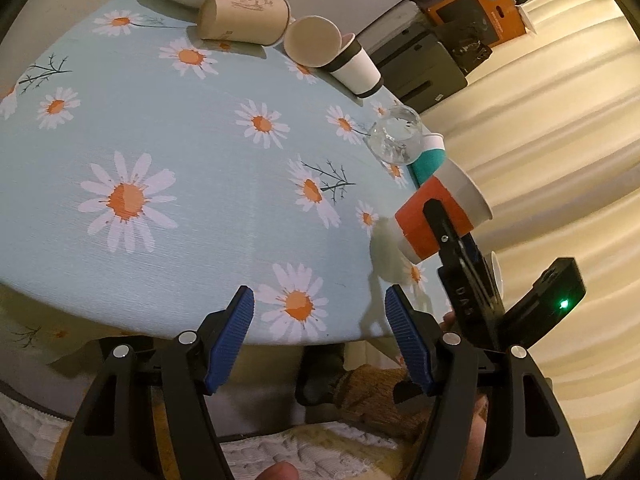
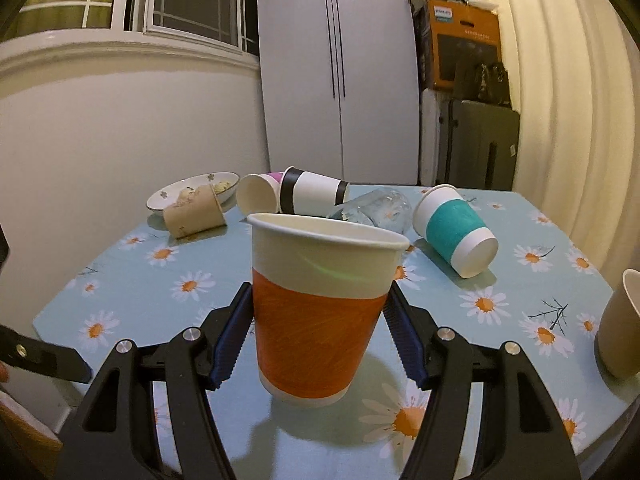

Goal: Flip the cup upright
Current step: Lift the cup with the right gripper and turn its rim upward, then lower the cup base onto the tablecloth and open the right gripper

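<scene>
An orange-and-white paper cup (image 2: 316,312) stands mouth up between the blue pads of my right gripper (image 2: 318,328), which is shut on it, just above or on the daisy tablecloth (image 2: 160,292). In the left wrist view the same cup (image 1: 440,216) shows at the table's right edge with the right gripper's black finger across it. My left gripper (image 1: 319,316) is open and empty over the table's near edge.
Several cups lie on their sides at the back: a beige one (image 2: 194,212), a pink-lined one (image 2: 258,196), a black-and-white one (image 2: 314,192), a teal one (image 2: 456,228), and a clear glass (image 2: 376,208). A plate of food (image 2: 192,192) sits far left. A brown cup (image 2: 618,328) stands at right.
</scene>
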